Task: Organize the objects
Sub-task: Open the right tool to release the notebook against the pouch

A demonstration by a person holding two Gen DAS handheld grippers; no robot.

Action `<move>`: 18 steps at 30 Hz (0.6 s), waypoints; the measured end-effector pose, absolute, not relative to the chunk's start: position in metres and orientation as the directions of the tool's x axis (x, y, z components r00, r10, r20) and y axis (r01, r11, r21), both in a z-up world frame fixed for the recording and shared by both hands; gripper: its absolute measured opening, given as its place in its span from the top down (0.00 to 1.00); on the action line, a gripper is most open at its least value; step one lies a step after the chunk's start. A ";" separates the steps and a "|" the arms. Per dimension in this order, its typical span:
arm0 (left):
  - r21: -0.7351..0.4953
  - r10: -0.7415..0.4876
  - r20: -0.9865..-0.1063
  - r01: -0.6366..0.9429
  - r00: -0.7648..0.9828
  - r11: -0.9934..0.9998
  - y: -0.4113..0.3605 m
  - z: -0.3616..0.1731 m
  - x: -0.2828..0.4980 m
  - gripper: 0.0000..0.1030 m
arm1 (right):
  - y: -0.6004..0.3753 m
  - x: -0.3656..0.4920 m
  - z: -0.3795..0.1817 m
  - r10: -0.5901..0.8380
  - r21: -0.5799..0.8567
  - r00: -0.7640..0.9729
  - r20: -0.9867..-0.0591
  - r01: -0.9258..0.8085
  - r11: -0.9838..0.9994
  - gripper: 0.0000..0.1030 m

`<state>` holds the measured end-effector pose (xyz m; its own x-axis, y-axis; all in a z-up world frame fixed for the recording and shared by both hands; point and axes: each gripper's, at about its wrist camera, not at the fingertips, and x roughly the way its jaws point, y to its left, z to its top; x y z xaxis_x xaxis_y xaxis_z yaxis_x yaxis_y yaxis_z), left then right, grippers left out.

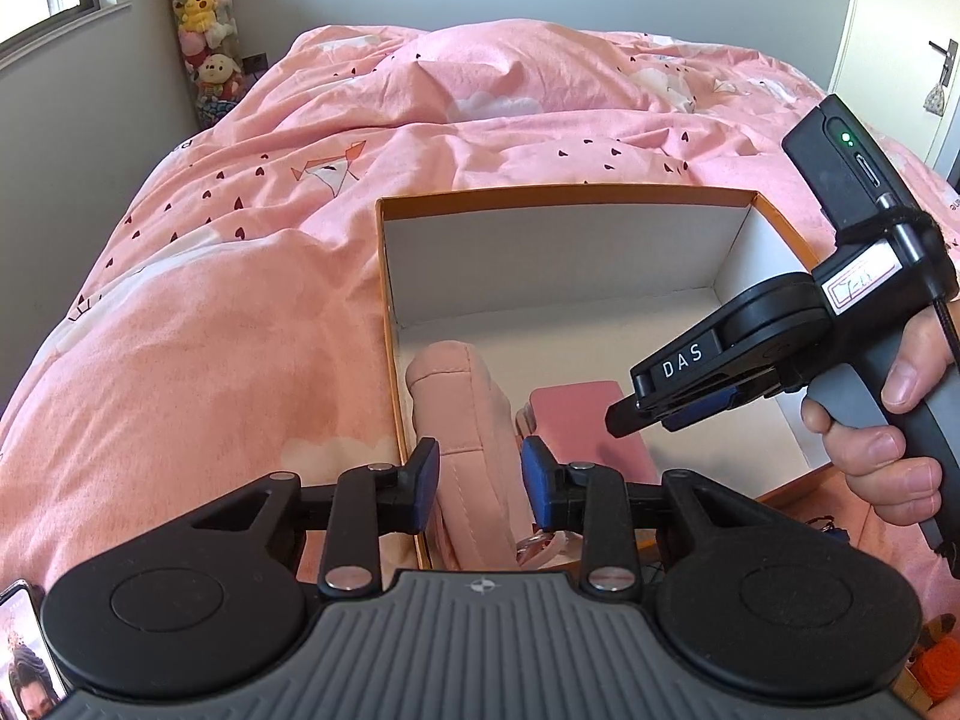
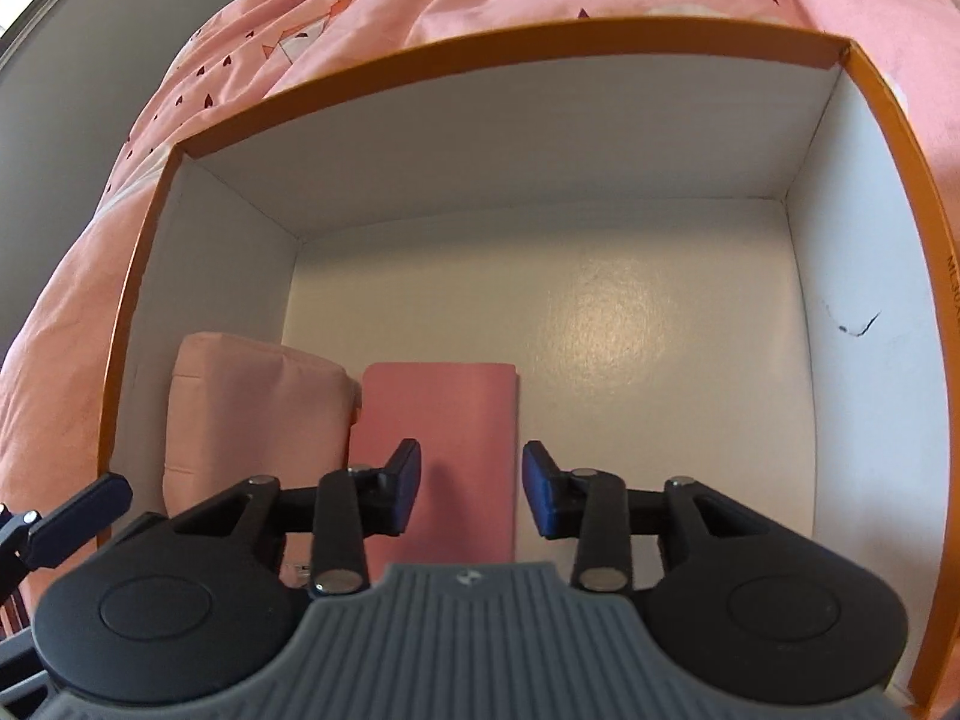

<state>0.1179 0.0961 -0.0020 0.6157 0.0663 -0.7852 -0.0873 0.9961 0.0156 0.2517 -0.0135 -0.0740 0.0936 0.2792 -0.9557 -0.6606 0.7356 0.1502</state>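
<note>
Your left gripper [image 1: 480, 489] is spread, blue rubber pads apart, nothing clamped. The soft pink pouch [image 1: 465, 420] sits between and below the pads, not touching either as far as I can tell. It's padded fabric with a stitched seam, rounded at the corners, standing on edge against the box's left wall.

Box [image 1: 564, 192]: rigid cardboard, orange outside and along the rim, matte white inside, rectangular, open top. It rests on the bed's quilt [image 1: 240, 276], pink cotton, creased, printed with small dark hearts and a geometric fox.

Just right of the pouch lies a flat pink case [image 1: 591, 420], smooth, straight-edged, rectangular, flat on the box floor. From your right wrist view, pouch [image 2: 252, 414] and case [image 2: 444, 414] sit side by side in the near-left corner, touching or nearly so. The rest of the floor [image 2: 630, 324] is bare white card with a slight sheen; a small dark scuff marks the right wall.

Your right gripper [image 2: 471, 489] is also spread and holds nothing, hanging over the case inside the box. In the left view its black fingers [image 1: 624, 417] point down-left over the case, your hand [image 1: 882, 444] wrapped round the grey ribbed handle.

A phone [image 1: 27, 660] with a lit screen shows at the bottom-left edge. A column of plush toys [image 1: 204, 24] stands in the far corner by the window.
</note>
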 end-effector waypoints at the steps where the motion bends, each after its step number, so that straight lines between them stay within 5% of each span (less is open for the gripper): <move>1: 0.021 0.071 -0.786 -0.087 0.614 0.996 0.095 -0.002 0.118 0.64 | -0.012 0.251 -0.075 0.280 0.161 0.079 -0.957 -0.660 0.734 0.60; 12: 0.064 0.076 -0.794 -0.041 0.603 0.997 0.094 -0.003 0.121 0.67 | 0.035 0.223 -0.094 0.145 0.014 0.099 -0.984 -0.779 0.627 0.39; 18: 0.100 0.096 -0.799 -0.026 0.594 0.995 0.096 -0.006 0.121 0.81 | 0.050 0.215 -0.103 0.095 -0.039 0.121 -0.988 -0.798 0.602 0.30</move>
<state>0.1210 0.0961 -0.0057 0.5939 0.0959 -0.7988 -0.0264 0.9947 0.0998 0.2145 0.0505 -0.1026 0.1205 0.0950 -0.9882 -0.7976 0.6019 -0.0394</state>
